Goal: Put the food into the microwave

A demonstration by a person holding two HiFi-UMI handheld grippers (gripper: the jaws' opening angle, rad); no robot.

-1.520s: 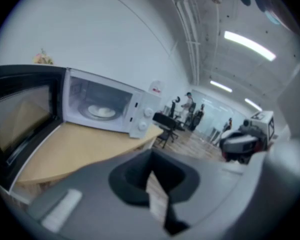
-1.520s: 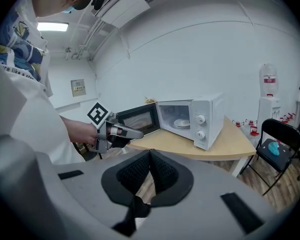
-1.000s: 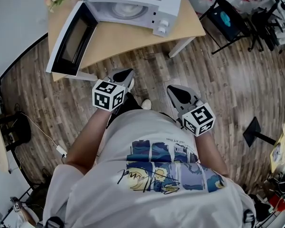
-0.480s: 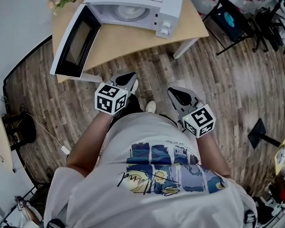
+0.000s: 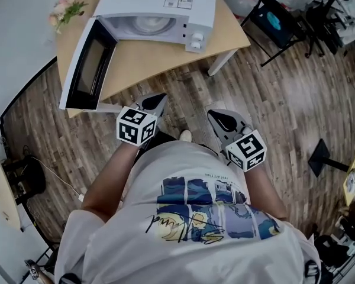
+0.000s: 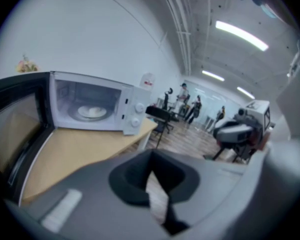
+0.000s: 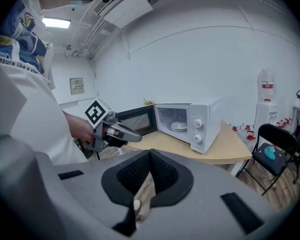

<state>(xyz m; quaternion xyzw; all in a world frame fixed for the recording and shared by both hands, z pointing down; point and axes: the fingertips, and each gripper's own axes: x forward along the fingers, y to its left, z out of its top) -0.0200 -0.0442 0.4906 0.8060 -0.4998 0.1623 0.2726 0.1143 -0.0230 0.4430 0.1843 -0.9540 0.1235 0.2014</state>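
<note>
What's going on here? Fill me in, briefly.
A person stands at a table with a white microwave, its door swung wide open. A white plate sits inside; I cannot tell what is on it. The person holds the left tool and right tool short of the table, both shut and empty.

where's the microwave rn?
The microwave sits on the wooden table at the top of the head view. Its door is swung open to the left, with the flowers just beyond at the table's far left corner.
</note>
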